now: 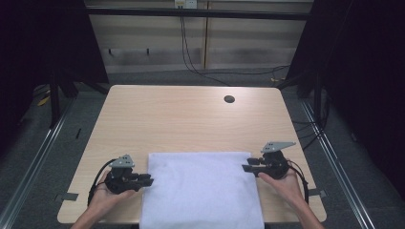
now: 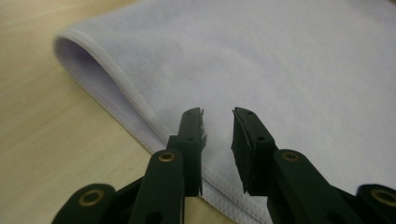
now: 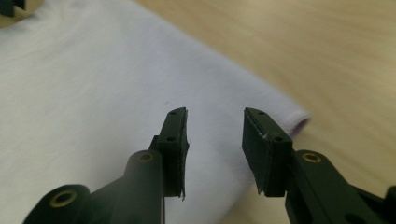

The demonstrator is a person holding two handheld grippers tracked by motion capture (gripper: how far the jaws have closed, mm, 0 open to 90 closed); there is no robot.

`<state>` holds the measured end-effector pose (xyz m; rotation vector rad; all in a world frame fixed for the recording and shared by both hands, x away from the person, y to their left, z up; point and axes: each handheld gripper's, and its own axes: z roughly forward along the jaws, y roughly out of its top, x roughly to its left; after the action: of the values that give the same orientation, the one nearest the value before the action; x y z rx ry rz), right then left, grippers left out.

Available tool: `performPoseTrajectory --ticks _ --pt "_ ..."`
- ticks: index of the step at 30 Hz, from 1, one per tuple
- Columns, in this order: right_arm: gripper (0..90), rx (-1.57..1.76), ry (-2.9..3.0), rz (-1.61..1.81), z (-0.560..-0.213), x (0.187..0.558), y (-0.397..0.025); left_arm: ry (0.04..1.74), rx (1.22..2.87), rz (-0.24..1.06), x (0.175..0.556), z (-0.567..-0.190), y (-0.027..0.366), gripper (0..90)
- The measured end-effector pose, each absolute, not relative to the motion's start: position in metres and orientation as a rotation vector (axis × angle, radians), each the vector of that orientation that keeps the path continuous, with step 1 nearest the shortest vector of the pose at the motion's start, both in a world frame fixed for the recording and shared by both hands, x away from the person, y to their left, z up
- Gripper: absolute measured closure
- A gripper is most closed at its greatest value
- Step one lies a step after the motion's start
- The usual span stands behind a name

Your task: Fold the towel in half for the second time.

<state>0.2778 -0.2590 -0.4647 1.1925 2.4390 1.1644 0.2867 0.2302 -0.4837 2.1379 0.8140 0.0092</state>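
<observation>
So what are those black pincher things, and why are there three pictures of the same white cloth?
A person sits at a wooden table and holds a squeeze tool, called a gripper, in each hand. The high view looks down from above: the left gripper and the right gripper sit at the two sides of a folded white cloth. The other two pictures come from little cameras riding on the tools, so you look along their black jaws. In the left gripper view, the left gripper hangs over the cloth's stitched edge. In the right gripper view, the right gripper is over the cloth's other side. Both are open, holding nothing.
</observation>
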Motion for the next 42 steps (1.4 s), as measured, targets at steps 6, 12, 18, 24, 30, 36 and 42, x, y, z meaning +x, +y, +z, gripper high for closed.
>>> performPoseTrajectory --ticks 6,12,18,24,30,36,42 --pt "61.0 1.211 2.412 1.116 -0.465 0.315 -0.266 0.870 2.100 0.081 0.315 -0.477 0.236 69.2" --pt "58.4 1.273 2.438 1.110 -0.484 0.337 -0.270 0.927 2.068 0.114 0.342 -0.478 0.236 63.6" --pt "56.7 1.281 2.502 1.082 -0.496 0.339 -0.268 0.950 2.080 0.118 0.360 -0.486 0.229 49.9" --pt "76.4 1.258 2.537 1.081 -0.498 0.335 -0.263 0.934 2.123 0.134 0.358 -0.496 0.217 48.3" --pt "84.7 1.275 2.547 1.104 -0.496 0.332 -0.263 0.926 2.141 0.084 0.357 -0.501 0.220 66.5" --pt "85.4 1.262 2.535 1.150 -0.488 0.331 -0.265 0.893 2.152 0.043 0.355 -0.497 0.222 84.4" --pt "85.6 1.244 2.501 1.213 -0.474 0.334 -0.268 0.884 2.126 0.029 0.358 -0.487 0.228 84.8"
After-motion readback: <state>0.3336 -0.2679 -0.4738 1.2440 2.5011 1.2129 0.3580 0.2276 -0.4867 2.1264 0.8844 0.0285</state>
